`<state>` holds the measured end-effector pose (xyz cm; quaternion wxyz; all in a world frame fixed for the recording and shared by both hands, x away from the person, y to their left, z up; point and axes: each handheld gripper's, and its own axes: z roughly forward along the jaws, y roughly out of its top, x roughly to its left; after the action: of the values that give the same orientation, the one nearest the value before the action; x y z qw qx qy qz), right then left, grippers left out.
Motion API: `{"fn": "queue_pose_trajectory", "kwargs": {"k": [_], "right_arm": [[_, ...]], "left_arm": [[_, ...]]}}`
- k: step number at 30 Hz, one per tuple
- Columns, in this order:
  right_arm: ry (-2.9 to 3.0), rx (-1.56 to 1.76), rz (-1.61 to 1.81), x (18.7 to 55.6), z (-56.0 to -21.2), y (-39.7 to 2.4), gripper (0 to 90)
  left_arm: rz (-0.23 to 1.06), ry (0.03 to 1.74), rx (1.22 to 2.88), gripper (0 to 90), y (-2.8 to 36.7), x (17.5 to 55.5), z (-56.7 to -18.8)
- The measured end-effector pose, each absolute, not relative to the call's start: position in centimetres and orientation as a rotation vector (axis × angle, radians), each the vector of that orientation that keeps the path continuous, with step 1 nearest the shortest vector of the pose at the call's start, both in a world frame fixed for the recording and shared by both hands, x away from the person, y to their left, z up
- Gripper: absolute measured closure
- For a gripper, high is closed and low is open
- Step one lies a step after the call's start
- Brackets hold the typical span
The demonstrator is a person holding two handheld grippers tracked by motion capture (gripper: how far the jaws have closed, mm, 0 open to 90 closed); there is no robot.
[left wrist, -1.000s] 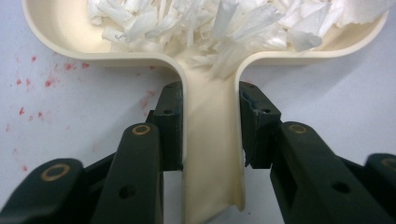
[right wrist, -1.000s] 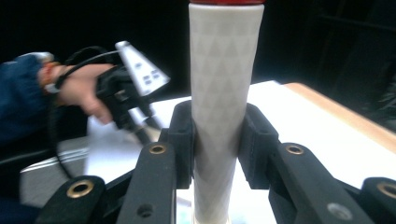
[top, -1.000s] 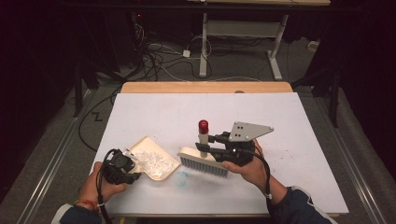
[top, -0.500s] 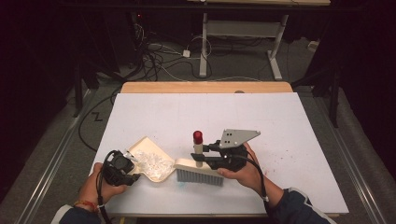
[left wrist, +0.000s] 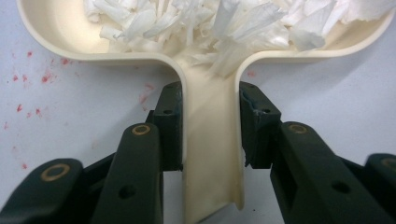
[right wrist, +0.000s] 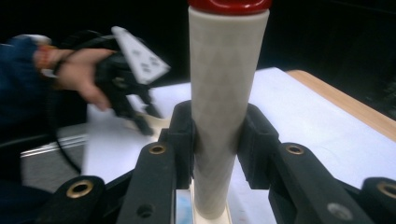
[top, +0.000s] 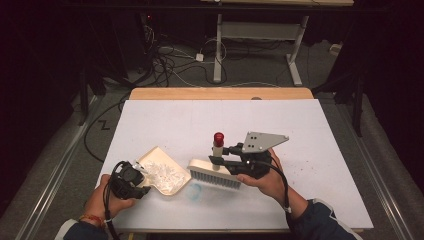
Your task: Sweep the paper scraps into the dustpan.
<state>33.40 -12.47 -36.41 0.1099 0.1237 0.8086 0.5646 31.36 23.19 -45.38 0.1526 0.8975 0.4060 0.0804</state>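
Work in hand: sweeping white paper scraps [top: 162, 173] into a cream dustpan [top: 150, 156] with a cream brush [top: 214, 172] on a white surface [top: 180, 120].

Left claw [left wrist: 210, 135]: clamped on the dustpan's handle [left wrist: 210, 158], one black jaw on each side of it. In the high view the left claw [top: 131, 181] sits at the near-left corner of the surface.

Right claw [right wrist: 217, 144]: closed around the brush's upright handle [right wrist: 224, 93], below its red cap [top: 218, 138]. In the high view the right claw [top: 227, 161] is right of the pan, the grey plate on top.

Where the scraps are: piled inside the pan's tray, some spilling toward the neck of the handle.

Key relation: the brush head lies just right of the pan's open mouth, close to its rim; whether they touch I cannot tell. The pan lies to the left of the right claw.

Long axes: the bristle row runs left to right across the surface, its left end toward the pan; the brush handle stands nearly vertical; the pan handle points back toward the person's left hand [top: 107, 200].

Nearer hand: the right, carrying the brush, probably makes the next stroke leftward while the left braces the pan.

Marks: small red specks [left wrist: 32, 79] and a faint bluish smudge [top: 196, 190] on the surface.

Writing: no brand, label or lettering can be read.
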Motion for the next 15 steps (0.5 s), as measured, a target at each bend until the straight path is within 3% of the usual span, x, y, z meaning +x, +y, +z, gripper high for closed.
{"fn": "queue_pose_trajectory", "kwargs": {"k": [7, 15], "right_arm": [[2.52, 0.258, 1.71, 31.0, -36.1, -12.2, 70.0], [2.601, 0.287, 1.616, 31.5, -37.7, -11.8, 70.0]], "left_arm": [[0.234, 1.166, 2.579, 63.3, 23.1, 31.3, -45.4], [0.235, 1.167, 2.584, 63.2, 22.9, 31.3, -45.5]]}}
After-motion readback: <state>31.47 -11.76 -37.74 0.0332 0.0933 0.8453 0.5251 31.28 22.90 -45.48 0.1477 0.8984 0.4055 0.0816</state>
